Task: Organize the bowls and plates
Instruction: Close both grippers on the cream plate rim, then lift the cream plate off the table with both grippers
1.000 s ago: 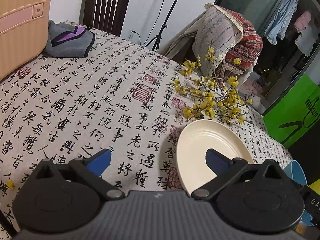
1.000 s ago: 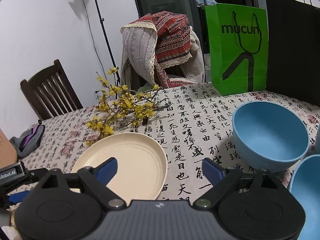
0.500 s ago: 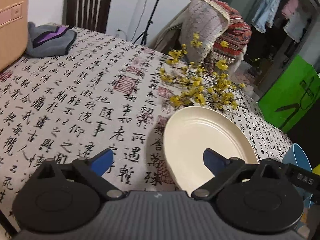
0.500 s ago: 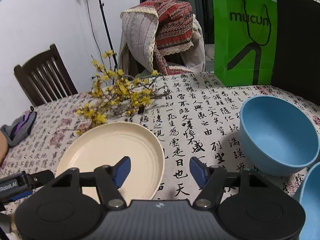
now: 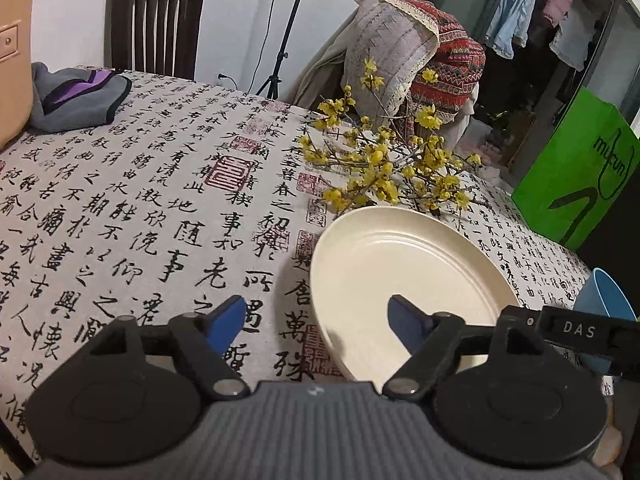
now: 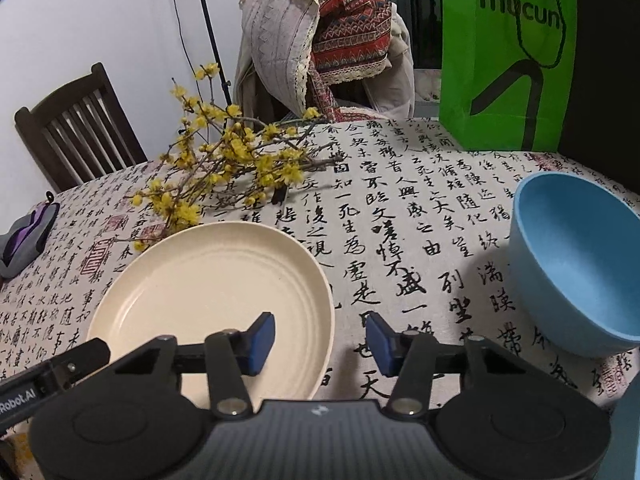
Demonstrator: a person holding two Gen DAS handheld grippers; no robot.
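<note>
Round cream plate (image 6: pixel 208 280) flat on the tablecloth, empty blue bowl (image 6: pixel 580 256) upright well apart.

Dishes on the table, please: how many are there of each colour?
Cream plate: 1
Blue bowl: 1
Total: 2
A blue edge at the corner of the right wrist view is too cropped to count.

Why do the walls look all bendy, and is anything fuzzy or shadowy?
Left wrist view: the fisheye lens curves the door frame at the edge; the cream plate is sharp. Right wrist view: the yellow flowers look slightly soft, and the blue bowl casts a soft shadow on the tablecloth.
</note>
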